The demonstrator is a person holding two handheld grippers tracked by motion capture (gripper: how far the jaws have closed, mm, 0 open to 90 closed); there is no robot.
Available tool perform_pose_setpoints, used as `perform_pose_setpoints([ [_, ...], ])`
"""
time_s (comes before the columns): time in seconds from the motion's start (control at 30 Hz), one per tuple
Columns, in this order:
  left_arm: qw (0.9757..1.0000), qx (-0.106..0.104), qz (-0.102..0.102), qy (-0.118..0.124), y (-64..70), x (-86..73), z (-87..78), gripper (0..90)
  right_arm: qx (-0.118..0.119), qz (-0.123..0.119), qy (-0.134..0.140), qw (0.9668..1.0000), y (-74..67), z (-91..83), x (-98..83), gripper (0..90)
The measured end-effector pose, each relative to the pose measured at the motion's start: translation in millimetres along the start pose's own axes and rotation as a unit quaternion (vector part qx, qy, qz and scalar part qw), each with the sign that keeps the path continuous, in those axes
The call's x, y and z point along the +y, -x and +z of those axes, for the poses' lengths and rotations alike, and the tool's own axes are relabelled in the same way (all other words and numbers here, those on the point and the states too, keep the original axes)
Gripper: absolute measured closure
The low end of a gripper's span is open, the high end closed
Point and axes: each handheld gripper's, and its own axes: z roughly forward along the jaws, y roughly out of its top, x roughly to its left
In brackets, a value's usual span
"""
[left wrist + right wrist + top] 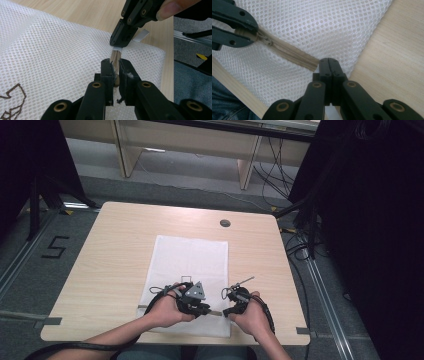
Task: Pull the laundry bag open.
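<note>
— Pale wood-grain tabletop (100,270), smooth, rounded at the corners, carrying a white mesh bag (192,265) laid flat at the near edge.

— Nearest first?

— Right gripper (329,62) closed tight on the end of the tan zipper (292,53), where the tape meets the bag's corner. Left gripper (115,67) just beyond along the same line, clamped on the zipper pull (265,40). Both close together over the bag's near hem, seen from above at (197,302) and (235,306).

— Risks?

— Probably a slipped pull: small, hard, pinched by narrow pads. Likely also mesh snagging in the teeth if dragged at an angle. Could bunch or lift the whole bag if the anchoring end lets go.

— Materials?

— Honeycomb polyester mesh, soft, springy, slightly puffed. Woven tan tape, fine coil teeth. Brown embroidered outline (12,100) on the mesh. Black rigid jaws with brass pivots.

— Farther off?

— Round cable hole (225,223) near the far edge; grey floor, dark curtains, light wooden furniture behind.
</note>
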Motion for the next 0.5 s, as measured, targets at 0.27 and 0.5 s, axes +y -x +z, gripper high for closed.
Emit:
perform_pose_setpoints([
  [0.27, 1.0, 0.0, 0.003, 0.001, -1.3, 1.0, -3.7, 81.9, 0.002, 0.003, 0.0, 1.0, 0.2, -0.1, 0.0, 90.0],
  [0.5, 1.0, 0.002, 0.009, 0.002, -2.1, -1.0, -6.6, 82.0, 0.001, 0.001, 0.0, 1.0, 0.2, 0.0, 0.1, 90.0],
])
